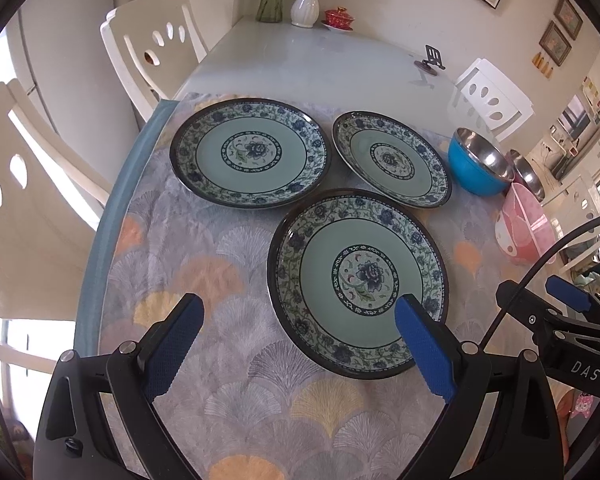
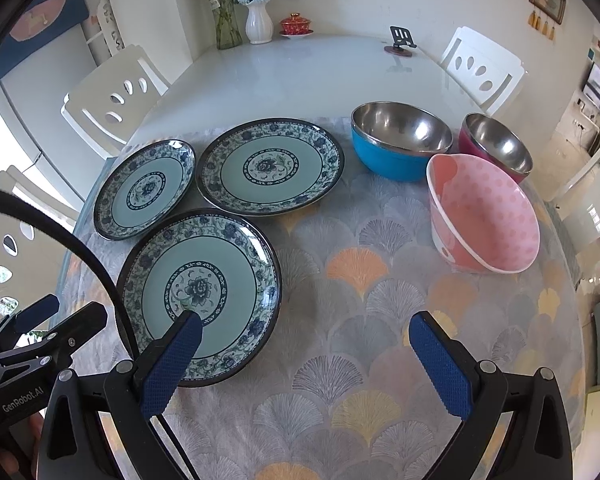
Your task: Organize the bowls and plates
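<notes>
Three blue-green floral plates lie flat on the patterned cloth: a near plate, a far left plate and a far right plate. To their right stand a blue steel-lined bowl, a magenta steel-lined bowl and a pink dotted bowl, which leans on its side. My left gripper hangs open above the near plate's left rim, holding nothing. My right gripper is open and empty, its left finger over that plate's near right part.
A fan-patterned cloth covers the near end of a glossy white table. At the far end stand a glass vase, a white vase, a red lidded cup and a black stand. White chairs flank the table.
</notes>
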`<control>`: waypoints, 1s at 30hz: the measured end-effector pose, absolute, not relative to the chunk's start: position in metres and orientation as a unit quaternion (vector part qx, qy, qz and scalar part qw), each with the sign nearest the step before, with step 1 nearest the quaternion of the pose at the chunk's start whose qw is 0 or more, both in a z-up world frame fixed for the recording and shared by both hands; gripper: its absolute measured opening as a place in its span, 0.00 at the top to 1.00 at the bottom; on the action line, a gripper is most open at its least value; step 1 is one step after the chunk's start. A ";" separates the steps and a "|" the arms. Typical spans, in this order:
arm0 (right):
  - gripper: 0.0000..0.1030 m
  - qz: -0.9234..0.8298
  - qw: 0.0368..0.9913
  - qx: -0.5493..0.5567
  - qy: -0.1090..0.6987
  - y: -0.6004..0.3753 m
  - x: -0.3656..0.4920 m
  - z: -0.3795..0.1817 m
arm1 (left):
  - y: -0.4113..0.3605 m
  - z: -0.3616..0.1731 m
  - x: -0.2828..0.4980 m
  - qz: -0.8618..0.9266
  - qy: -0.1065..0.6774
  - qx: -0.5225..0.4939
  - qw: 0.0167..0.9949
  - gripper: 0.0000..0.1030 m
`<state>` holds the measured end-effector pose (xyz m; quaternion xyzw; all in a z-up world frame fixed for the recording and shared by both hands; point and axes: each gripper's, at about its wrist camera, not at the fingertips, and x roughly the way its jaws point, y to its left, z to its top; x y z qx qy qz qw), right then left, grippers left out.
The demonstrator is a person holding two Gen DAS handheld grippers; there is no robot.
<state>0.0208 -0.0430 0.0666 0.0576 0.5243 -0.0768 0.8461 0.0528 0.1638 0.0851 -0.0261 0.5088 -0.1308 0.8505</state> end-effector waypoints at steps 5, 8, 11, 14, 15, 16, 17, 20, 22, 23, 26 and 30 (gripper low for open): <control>0.05 -0.075 0.841 0.072 0.531 -0.045 0.023 0.059 | 0.165 0.078 0.055 -0.135 0.517 -0.031 0.844 0.07; 0.09 -0.076 0.832 0.072 0.544 -0.044 0.025 0.049 | 0.164 0.070 0.056 -0.137 0.527 -0.032 0.838 0.07; 0.15 -0.070 0.823 0.078 0.558 -0.043 0.030 0.039 | 0.164 0.061 0.059 -0.138 0.538 -0.037 0.831 0.07; 0.16 -0.068 0.817 0.078 0.568 -0.042 0.035 0.031 | 0.167 0.054 0.064 -0.138 0.546 -0.049 0.825 0.07; 0.18 -0.067 0.815 0.080 0.570 -0.042 0.036 0.028 | 0.167 0.051 0.066 -0.137 0.550 -0.052 0.822 0.07; 0.19 -0.065 0.813 0.084 0.573 -0.042 0.038 0.025 | 0.167 0.048 0.068 -0.136 0.553 -0.054 0.820 0.09; 0.21 -0.064 0.811 0.087 0.576 -0.042 0.039 0.022 | 0.167 0.045 0.070 -0.136 0.557 -0.055 0.818 0.16; 0.22 -0.061 0.801 0.094 0.588 -0.044 0.046 0.012 | 0.168 0.036 0.077 -0.135 0.568 -0.059 0.809 0.22; 0.23 -0.061 0.798 0.086 0.593 -0.044 0.050 0.009 | 0.169 0.033 0.080 -0.133 0.570 -0.063 0.809 0.22; 0.24 -0.061 0.798 0.083 0.594 -0.043 0.051 0.007 | 0.170 0.033 0.082 -0.132 0.569 -0.063 0.809 0.23; 0.35 -0.051 0.796 0.080 0.598 -0.042 0.059 0.002 | 0.168 0.029 0.089 -0.133 0.571 -0.058 0.808 0.25; 0.39 -0.048 0.791 0.085 0.604 -0.043 0.068 -0.005 | 0.163 0.022 0.100 -0.137 0.578 -0.053 0.803 0.33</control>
